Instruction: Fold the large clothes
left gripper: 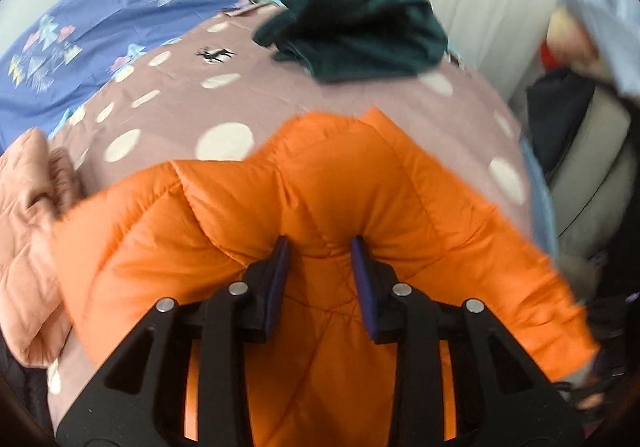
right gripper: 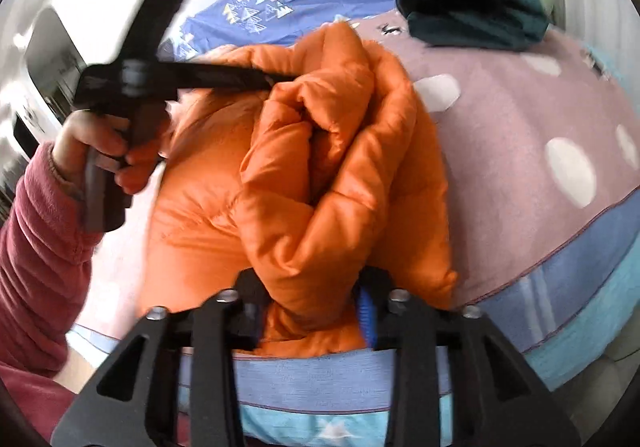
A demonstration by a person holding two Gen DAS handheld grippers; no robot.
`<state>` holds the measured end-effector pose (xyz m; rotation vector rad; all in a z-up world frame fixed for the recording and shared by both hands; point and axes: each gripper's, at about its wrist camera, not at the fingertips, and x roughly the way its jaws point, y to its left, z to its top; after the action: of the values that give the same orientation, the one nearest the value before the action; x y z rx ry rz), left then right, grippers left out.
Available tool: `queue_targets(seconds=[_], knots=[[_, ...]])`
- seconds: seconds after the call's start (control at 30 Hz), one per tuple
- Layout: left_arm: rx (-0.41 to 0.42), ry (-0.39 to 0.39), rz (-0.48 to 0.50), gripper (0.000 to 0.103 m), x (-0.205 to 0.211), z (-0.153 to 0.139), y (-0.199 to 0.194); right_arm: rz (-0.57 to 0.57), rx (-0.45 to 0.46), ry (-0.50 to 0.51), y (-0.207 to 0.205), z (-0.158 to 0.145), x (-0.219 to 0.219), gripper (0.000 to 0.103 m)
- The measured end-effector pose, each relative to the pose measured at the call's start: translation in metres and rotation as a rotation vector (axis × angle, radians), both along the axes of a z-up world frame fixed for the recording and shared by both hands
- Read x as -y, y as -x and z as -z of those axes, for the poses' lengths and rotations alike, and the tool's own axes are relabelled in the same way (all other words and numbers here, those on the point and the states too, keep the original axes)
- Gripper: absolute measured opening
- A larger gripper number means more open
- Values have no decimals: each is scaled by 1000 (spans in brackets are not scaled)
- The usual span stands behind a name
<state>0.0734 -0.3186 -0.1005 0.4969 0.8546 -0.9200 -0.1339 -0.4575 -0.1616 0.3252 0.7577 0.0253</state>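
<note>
Between both grippers, left gripper (left gripper: 319, 251) and right gripper (right gripper: 308, 299) each clamp the puffy orange quilted jacket (left gripper: 320, 183), mid-fold; next, lay it flat ahead.

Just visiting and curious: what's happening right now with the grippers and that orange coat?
Left gripper and right gripper both clamped on orange puffer jacket. Jacket bunched on bed. Dark green garment beyond, clear of it.

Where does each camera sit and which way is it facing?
Left wrist: on the left hand-held gripper, looking along its fingers over the orange jacket across the bed; no hand shows.
Right wrist: on the right hand-held gripper, facing the bunched jacket; the person's left hand shows.
Shared: the jacket, dark green garment, dotted bedcover.
</note>
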Motion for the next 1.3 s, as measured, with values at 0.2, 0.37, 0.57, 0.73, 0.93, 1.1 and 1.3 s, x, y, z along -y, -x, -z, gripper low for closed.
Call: queue_targets(seconds=[0.2,0.37,0.57,0.73,0.93,1.1,1.3], knots=[[55,-66,36,31,25,17,12,42,149,148,29,-45,8,59],[65,-78,37,31,28,19,16,-51,327,256,37,-66,-14,53],[98,-101,48,31,33,23,20,22,128,279,-7,-21,-4,19],[81,-77,76,31,38,25,22,67,-46,137,-22,27,24,10],[67,-48,105,33,52,36,24,77,-93,138,-31,49,29,9],[63,-33,102,34,55,40,22,70,-111,151,-33,50,29,9],[65,62,29,16,23,7,5,59,-116,164,-33,47,28,9]])
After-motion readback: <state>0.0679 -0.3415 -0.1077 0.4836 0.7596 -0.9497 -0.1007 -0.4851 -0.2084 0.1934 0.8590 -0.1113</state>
